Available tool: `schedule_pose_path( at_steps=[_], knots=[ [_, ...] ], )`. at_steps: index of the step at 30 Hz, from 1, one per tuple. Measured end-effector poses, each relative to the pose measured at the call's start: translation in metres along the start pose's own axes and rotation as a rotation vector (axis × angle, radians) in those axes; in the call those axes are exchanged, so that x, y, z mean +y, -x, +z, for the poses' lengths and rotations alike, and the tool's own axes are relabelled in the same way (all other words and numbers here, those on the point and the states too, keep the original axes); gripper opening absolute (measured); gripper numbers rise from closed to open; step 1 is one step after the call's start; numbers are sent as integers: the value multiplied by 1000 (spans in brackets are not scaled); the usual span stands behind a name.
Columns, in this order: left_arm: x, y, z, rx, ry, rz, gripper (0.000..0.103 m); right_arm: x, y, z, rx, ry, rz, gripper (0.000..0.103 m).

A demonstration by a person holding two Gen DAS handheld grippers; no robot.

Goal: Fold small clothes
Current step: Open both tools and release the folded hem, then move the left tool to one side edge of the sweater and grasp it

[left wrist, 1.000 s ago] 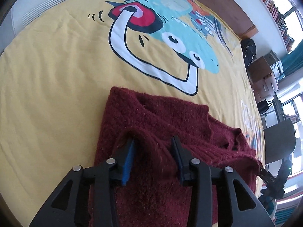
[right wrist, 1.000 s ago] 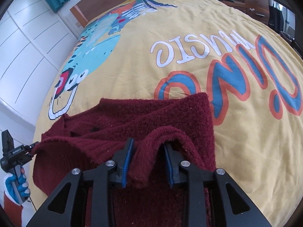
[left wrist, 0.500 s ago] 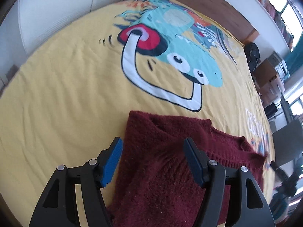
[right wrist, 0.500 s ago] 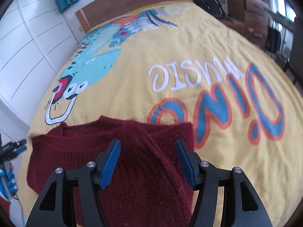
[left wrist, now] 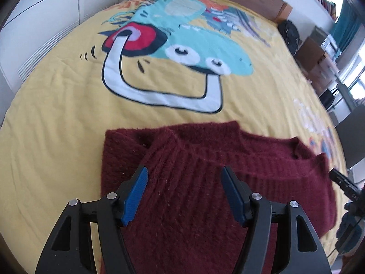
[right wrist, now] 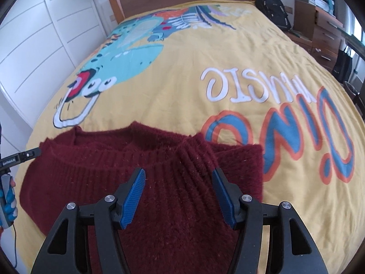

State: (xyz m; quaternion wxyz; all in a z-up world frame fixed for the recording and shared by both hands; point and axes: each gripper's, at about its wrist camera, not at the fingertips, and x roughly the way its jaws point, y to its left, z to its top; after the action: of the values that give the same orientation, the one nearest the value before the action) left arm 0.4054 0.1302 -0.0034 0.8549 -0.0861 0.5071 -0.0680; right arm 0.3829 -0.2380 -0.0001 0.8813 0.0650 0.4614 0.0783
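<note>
Your left gripper (left wrist: 184,180) and right gripper (right wrist: 179,180) both stand wide, jaws just opened, pads clear of the knit, gripping nothing. The maroon sweater (left wrist: 205,159) (right wrist: 114,171) lies folded flat on the yellow bedspread (left wrist: 57,114) (right wrist: 182,80), at 6 o'clock in both views, under both tongs.

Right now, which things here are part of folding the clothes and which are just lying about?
In the job:
- sweater, dark red, lying on the bedspread
- left gripper, open above it
- right gripper, open above it

Lying about:
- backpack beside the headboard
- drawers
- black bag
</note>
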Motion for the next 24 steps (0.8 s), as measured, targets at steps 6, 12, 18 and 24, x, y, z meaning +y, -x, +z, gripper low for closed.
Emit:
schedule_pose_path(
  at_steps=[6, 12, 18, 24],
  knots=[
    [15, -22, -13, 31, -22, 37, 61, -12, -34, -8, 62, -23, -6, 63],
    [20, -18, -28, 43, -50, 53, 68, -15, -29, -20, 65, -14, -13, 63],
    [15, 8, -35, 15, -59, 83, 67, -14, 0, -24, 64, -13, -43, 63],
    [3, 48, -46, -70, -85, 88, 67, -5, 40, -41, 25, 1, -42, 63]
  ],
)
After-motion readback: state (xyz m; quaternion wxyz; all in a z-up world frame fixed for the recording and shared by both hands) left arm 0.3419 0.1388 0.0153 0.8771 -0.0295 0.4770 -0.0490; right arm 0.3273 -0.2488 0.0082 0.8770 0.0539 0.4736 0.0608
